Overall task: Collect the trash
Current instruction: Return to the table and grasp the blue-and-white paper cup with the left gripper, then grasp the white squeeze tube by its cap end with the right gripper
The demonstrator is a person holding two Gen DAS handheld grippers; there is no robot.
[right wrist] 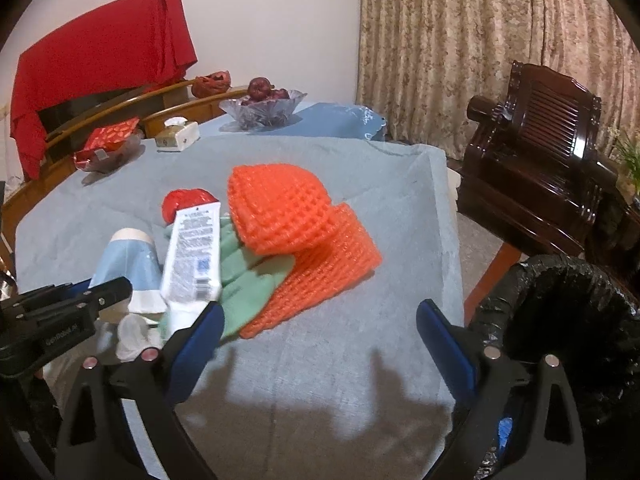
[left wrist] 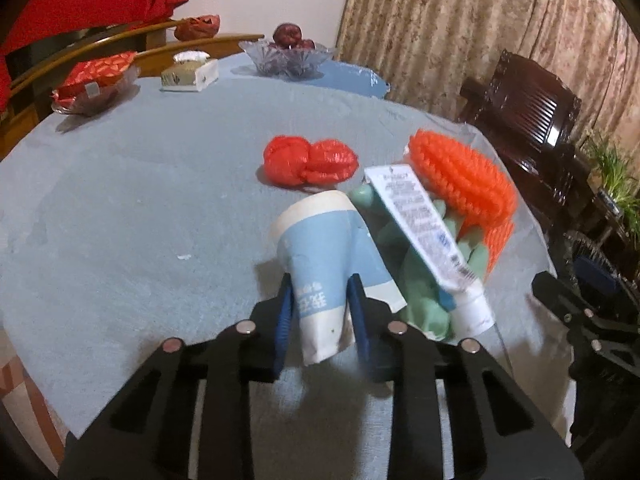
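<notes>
My left gripper (left wrist: 320, 312) is shut on a blue and white paper cup (left wrist: 328, 256), squeezing its lower part just above the grey-blue tablecloth (left wrist: 140, 220). The cup also shows in the right wrist view (right wrist: 128, 264), with the left gripper (right wrist: 80, 308) beside it. A white tube (left wrist: 424, 232) (right wrist: 194, 256) lies on a green glove (left wrist: 420, 292) (right wrist: 248, 280). Orange foam netting (left wrist: 464, 176) (right wrist: 288, 228) lies to the right of them. A crumpled red wrapper (left wrist: 312, 162) (right wrist: 186, 200) lies behind. My right gripper (right wrist: 320, 336) is open and empty over the cloth.
A black-lined trash bin (right wrist: 568, 320) stands off the table's right edge. A dark wooden chair (right wrist: 552, 152) is beyond it. At the far end are a glass fruit bowl (left wrist: 288, 54), a tissue box (left wrist: 190, 72) and a dish of red packets (left wrist: 94, 84). A crumpled white tissue (right wrist: 134, 336) lies near the left gripper.
</notes>
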